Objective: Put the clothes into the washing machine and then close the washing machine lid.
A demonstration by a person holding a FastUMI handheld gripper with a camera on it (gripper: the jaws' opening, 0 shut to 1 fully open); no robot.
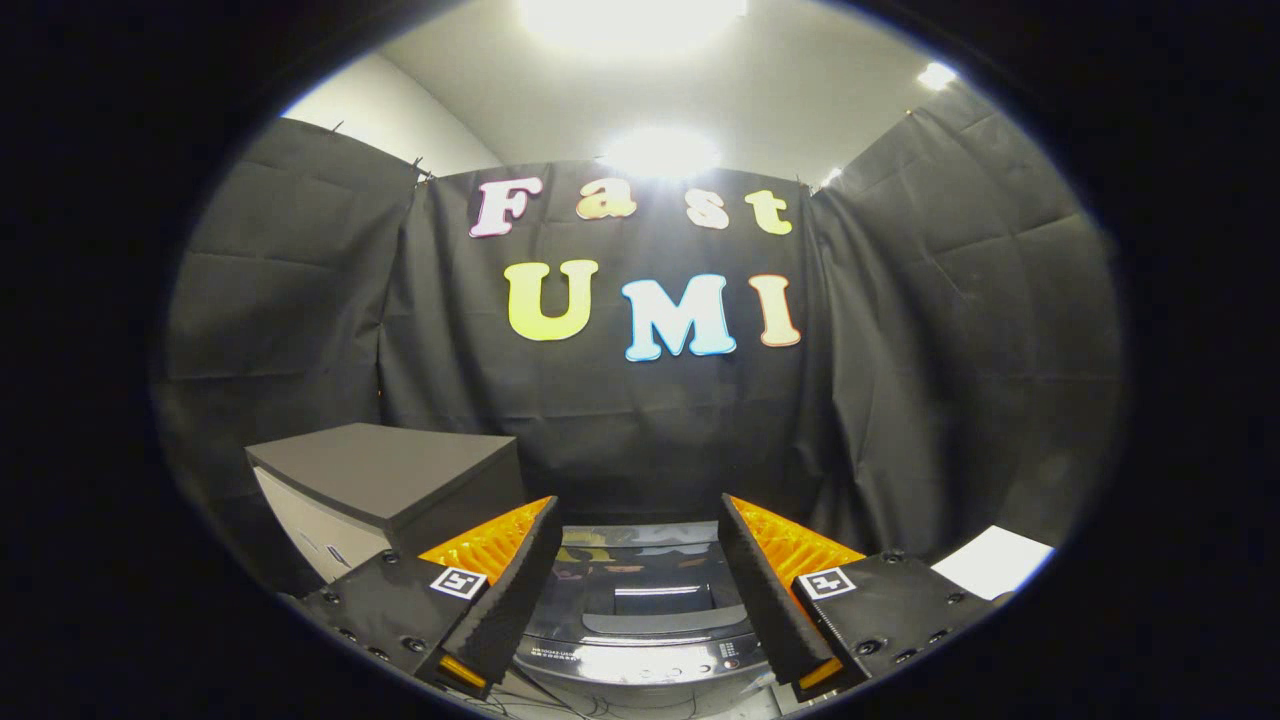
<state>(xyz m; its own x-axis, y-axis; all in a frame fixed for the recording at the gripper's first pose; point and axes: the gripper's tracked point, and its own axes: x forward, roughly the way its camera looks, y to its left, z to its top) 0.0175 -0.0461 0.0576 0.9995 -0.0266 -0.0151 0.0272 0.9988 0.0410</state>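
**Tongs spread above the closed washer**

Black cloth walls are hanging around the booth on three sides, with ceiling lights glaring above them. Below the back wall, a dark grey box-shaped unit [385,478] is sitting to the left of the fingers. The washing machine [640,620] is lying just beyond and between the fingers, its glossy dark lid [640,575] lying flat and reflecting the lights, with a control strip along its near edge. The tongs [635,585] are hanging spread wide, gripping nothing, orange ribbed backs showing. A white sheet [995,560] is peeking out to the right.
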